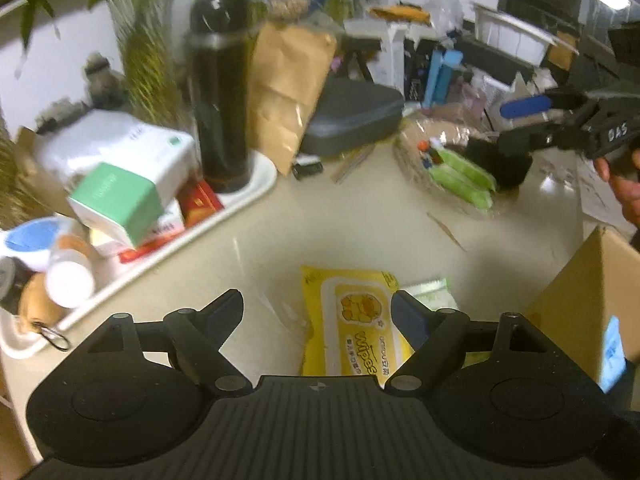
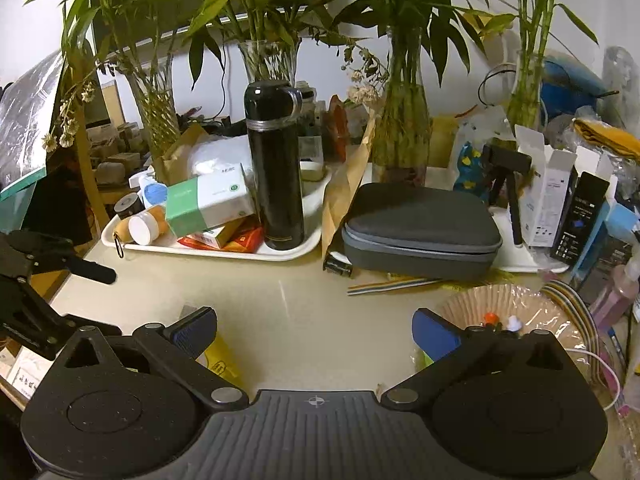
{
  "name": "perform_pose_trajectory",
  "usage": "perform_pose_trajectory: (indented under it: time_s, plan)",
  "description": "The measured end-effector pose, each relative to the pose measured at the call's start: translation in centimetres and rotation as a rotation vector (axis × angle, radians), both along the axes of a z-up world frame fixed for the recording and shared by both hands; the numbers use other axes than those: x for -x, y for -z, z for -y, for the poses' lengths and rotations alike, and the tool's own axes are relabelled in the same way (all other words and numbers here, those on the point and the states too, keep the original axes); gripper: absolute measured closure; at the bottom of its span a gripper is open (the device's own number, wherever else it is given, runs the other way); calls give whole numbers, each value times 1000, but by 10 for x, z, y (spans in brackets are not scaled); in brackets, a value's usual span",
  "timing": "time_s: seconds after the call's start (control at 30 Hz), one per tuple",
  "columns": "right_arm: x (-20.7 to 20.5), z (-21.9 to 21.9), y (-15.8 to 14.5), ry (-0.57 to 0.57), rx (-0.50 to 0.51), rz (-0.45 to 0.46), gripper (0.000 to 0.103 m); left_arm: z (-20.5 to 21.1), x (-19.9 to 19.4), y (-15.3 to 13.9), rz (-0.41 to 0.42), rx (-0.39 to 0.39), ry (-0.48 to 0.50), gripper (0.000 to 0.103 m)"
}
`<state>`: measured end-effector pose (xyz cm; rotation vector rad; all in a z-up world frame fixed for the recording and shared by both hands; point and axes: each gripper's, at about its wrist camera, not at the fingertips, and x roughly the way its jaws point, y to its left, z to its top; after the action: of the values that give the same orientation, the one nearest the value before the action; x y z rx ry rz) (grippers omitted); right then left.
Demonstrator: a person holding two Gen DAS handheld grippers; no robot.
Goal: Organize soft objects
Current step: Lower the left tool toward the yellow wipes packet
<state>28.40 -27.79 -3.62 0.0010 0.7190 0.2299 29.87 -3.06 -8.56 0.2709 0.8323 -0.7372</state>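
With its jaws spread wide and empty, the left gripper [image 1: 317, 310] hung above the yellow wipes pack [image 1: 354, 322] on the table [image 1: 360, 224]; it needed to straddle the pack squarely before squeezing.

The right gripper [image 2: 314, 330] hangs with jaws wide apart over the beige desk [image 2: 280, 300]. At twelve o'clock a black thermos [image 2: 276, 168] stands upright on a white tray [image 2: 208, 250]; at two o'clock lies a grey zip case [image 2: 420, 226].
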Motion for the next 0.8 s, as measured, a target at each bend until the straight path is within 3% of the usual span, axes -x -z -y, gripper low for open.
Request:
perform_pose_trajectory:
  time_s: [0.27,0.47,0.73,0.8]
  plan:
    - [-12,1,7,2,1,-29,0,26,-5,27,-98,-85,116,22]
    - [-14,-2,6,-5,-11,-29,0,39,-7,42,-124,-136,151,23]
    - [-15,-5,5,-17,-3,-26,0,54,-1,54,-88,-195,182,30]
    - [-14,-6,6,-20,0,-26,0,56,3,55,-69,-202,192,36]
